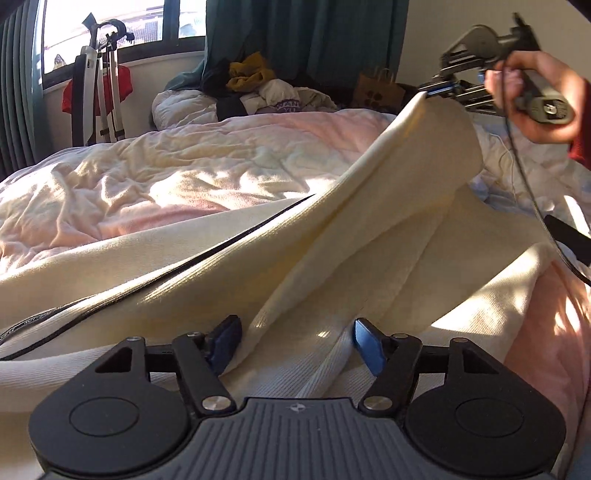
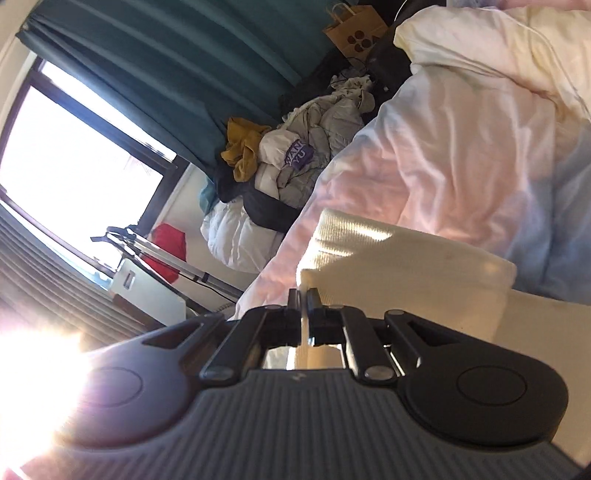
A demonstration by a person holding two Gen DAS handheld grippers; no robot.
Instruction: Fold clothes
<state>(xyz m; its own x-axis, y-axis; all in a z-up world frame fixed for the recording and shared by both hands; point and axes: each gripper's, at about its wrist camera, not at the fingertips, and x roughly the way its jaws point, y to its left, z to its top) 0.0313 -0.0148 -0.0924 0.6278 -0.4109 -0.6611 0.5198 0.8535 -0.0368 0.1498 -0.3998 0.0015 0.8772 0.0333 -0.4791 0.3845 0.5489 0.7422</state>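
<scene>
In the left wrist view the left gripper [image 1: 295,341] is sitting low in the frame, jaws wide around a fold of the cream top [image 1: 332,236] on the bed [image 1: 147,177]; the cloth is running up to the upper right, where the right gripper [image 1: 428,92] is pinching its corner shut.

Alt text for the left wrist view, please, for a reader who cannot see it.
A cream knit garment lies across a rumpled pale duvet, one corner lifted by the shut right gripper in a hand at upper right. The left gripper rests open, its blue fingers straddling a fold. Behind: a clothes pile and window.
</scene>
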